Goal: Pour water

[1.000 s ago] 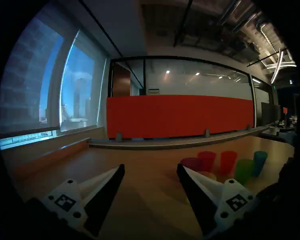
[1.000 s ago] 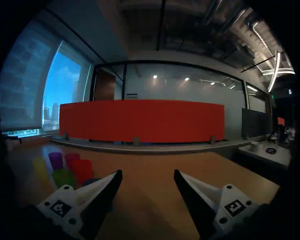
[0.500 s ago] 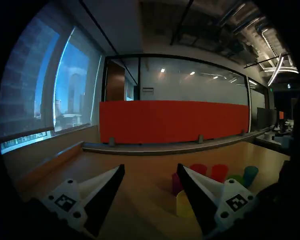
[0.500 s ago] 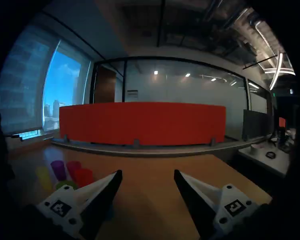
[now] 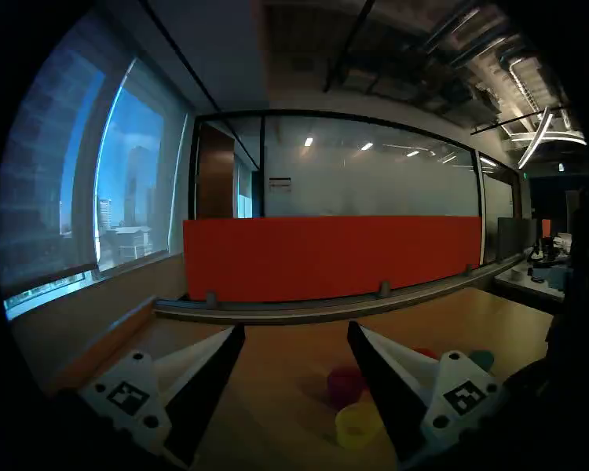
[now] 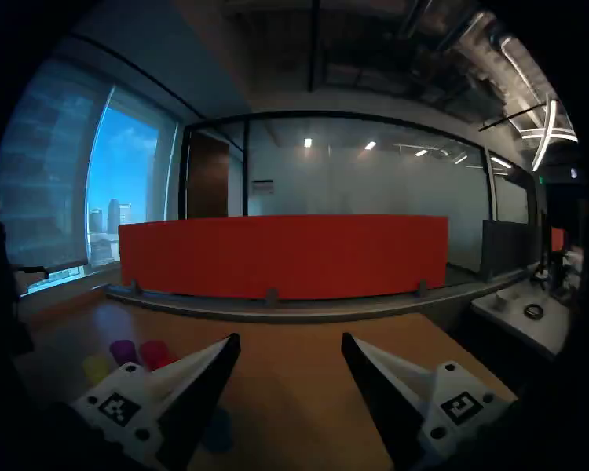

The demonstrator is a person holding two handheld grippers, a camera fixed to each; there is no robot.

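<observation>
Coloured cups (image 5: 359, 424) sunk lower in both views, left gripper (image 5: 294, 325) spread wide, empty, right gripper (image 6: 290, 336) spread, empty

1. My left gripper view sat low over the wooden tabletop (image 5: 294, 369), facing the long red partition panel (image 5: 334, 255).
2. My right gripper view faced likewise; both caught the small coloured plastic cups (image 6: 124, 351).

Ahead of our left gripper (image 5: 294, 330) the bare wooden tabletop (image 5: 287, 377) lies open up to the long red partition panel (image 5: 330, 257); a short purple plastic cup (image 5: 345, 385) and a yellow plastic cup (image 5: 360, 424) stand just beside its right finger; before our right gripper (image 6: 290, 339) the wood is free, though a dark blue plastic cup (image 6: 216, 428) sits close by its left finger.
</observation>
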